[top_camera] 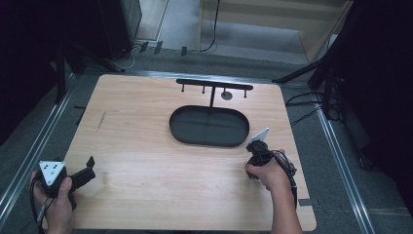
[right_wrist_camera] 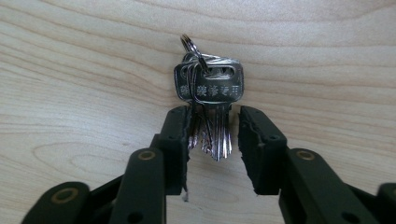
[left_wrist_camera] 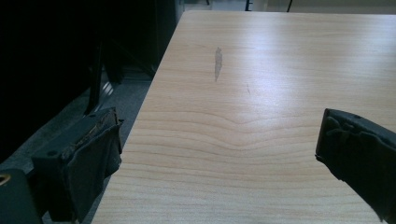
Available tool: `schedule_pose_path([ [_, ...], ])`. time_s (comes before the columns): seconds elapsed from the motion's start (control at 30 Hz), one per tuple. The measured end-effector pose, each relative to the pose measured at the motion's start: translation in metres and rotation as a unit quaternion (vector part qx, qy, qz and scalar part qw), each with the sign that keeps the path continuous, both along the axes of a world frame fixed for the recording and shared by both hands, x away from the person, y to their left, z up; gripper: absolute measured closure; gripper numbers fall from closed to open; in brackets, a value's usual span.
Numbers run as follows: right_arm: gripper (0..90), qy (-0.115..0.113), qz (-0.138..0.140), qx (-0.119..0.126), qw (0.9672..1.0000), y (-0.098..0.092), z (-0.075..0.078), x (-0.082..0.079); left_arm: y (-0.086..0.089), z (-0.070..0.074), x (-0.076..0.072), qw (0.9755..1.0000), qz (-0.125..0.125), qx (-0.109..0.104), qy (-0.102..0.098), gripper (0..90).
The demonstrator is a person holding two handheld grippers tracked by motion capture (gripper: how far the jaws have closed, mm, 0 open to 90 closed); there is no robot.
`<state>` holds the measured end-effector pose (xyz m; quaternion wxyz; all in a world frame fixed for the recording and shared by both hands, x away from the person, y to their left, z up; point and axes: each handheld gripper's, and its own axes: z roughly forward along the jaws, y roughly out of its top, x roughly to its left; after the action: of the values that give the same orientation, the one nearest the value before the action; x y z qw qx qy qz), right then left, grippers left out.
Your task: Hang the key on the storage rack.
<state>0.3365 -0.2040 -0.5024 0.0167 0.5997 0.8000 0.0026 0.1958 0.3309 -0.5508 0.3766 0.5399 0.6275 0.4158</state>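
Down at the bottom left of the high view, the left claw (top_camera: 82, 171) sits in the person's hand (top_camera: 58, 207) at the counter's (top_camera: 141, 161) near edge, jaws spread wide with nothing between them. Its own view shows bare wood past both pads.

Over to the lower right, the right claw (top_camera: 253, 146) is the one to watch. In the right gripper view a bunch of keys (right_wrist_camera: 209, 100) lies flat on the wood, blades pointing in between the jaws, heads and split ring (right_wrist_camera: 189, 43) at upper centre of the frame. The jaws are partly closed, one on each side of the blades, and there's a clear gap on the right side. The left pad looks very close, maybe touching, so I can't call it a grip.

The risk is that flat, thin blades lie low on the wood. The pads could ride over them, pinch one key only, or push the bunch sideways so it fans out and slips.

Farther back, at frame centre, waits the dark oval tray (top_camera: 180, 131), and behind it a bar stand with pegs (top_camera: 214, 86). If those pegs are the goal, a dangling, swinging ring could easily miss.
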Motion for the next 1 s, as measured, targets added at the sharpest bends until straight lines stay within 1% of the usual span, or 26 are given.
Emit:
schedule_pose_path([
  [0.03,64.9,0.002,0.0,-0.004,1.0,0.001,-0.0011,0.0,-0.0001,0.0,0.0,1.0,0.0,0.001,0.0,0.6],
  [0.27,72.9,0.005,-0.017,0.002,0.9998,0.0055,-0.0011,0.001,-0.0004,0.0,-0.0001,1.0,-0.001,0.001,0.001,0.6],
  [0.37,72.9,0.007,-0.02,0.004,0.9998,0.0057,-0.0008,0.0013,0.0,0.0,-0.0001,1.0,0.0,-0.001,0.0,0.6],
  [0.4,72.1,0.006,-0.025,0.01,0.9996,0.0052,-0.0002,0.0017,0.0,0.0,-0.0001,1.0,0.0,-0.002,0.0,0.7],
  [0.53,70.8,0.012,-0.022,0.012,0.9996,0.0065,-0.001,0.0013,-0.0002,0.0,0.0,1.0,0.0,0.0,0.001,0.6],
  [0.6,70.0,0.013,-0.016,0.005,0.9998,0.009,-0.0029,0.001,-0.0001,0.0,0.0,1.0,0.0,0.0,0.001,0.6],
  [0.7,70.4,0.012,-0.018,0.002,0.9998,0.0101,-0.0029,0.0011,0.0001,0.0001,0.0,1.0,0.0,-0.001,0.002,0.6],
  [0.8,73.8,0.009,-0.024,0.003,0.9997,0.0096,-0.003,0.0003,-0.0001,0.0,0.0,1.0,0.0,-0.001,0.001,0.6],
  [0.87,78.4,0.01,-0.029,0.003,0.9995,0.0085,-0.0028,-0.0001,0.0,0.0,0.0,1.0,0.0,-0.001,0.001,0.6],
  [0.9,80.9,0.008,-0.036,0.011,0.9992,0.005,-0.0028,-0.0019,0.0,0.0,-0.0001,1.0,0.001,-0.002,0.001,0.6],
  [1.0,81.1,0.009,-0.037,0.014,0.9992,0.0029,-0.0029,-0.0027,0.0003,0.0,-0.0002,1.0,0.0,-0.002,0.001,0.6],
])
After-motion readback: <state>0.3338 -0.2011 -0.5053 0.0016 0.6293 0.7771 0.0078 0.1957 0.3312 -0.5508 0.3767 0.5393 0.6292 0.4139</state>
